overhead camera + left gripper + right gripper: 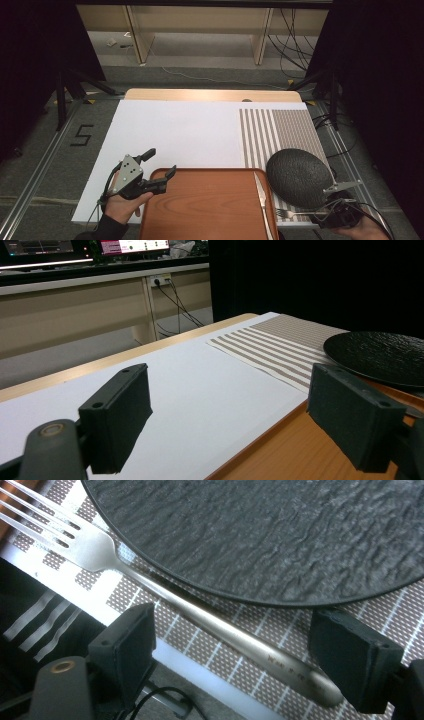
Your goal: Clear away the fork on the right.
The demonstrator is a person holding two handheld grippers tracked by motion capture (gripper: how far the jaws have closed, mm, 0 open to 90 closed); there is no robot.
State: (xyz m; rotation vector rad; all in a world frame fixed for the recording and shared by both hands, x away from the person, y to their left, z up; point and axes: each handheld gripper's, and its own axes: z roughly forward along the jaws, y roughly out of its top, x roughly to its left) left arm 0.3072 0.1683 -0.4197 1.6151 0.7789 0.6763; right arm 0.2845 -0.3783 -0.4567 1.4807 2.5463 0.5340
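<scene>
A black textured plate (299, 177) (260, 535) rests on a striped placemat (280, 131) (210, 645) at the right. A steel fork (296, 214) (200, 620) lies on the mat just in front of the plate, tines toward the tray. My right gripper (327, 216) (245, 665) is open, its jaws either side of the fork's handle without touching it. A knife (262, 197) lies along the right side of a wooden tray (200, 210) (295, 450). My left gripper (159, 164) (235, 420) is open and empty over the tray's far left corner. The plate (377, 356) also shows at the right of the left gripper view.
A white sheet (175, 130) (200, 390) covers most of the table, with its wooden far edge (210, 95) bare. Beyond stand shelving legs (137, 35), and loose cables (295, 40) lie on the floor. Black stand legs (65, 95) flank the table's left.
</scene>
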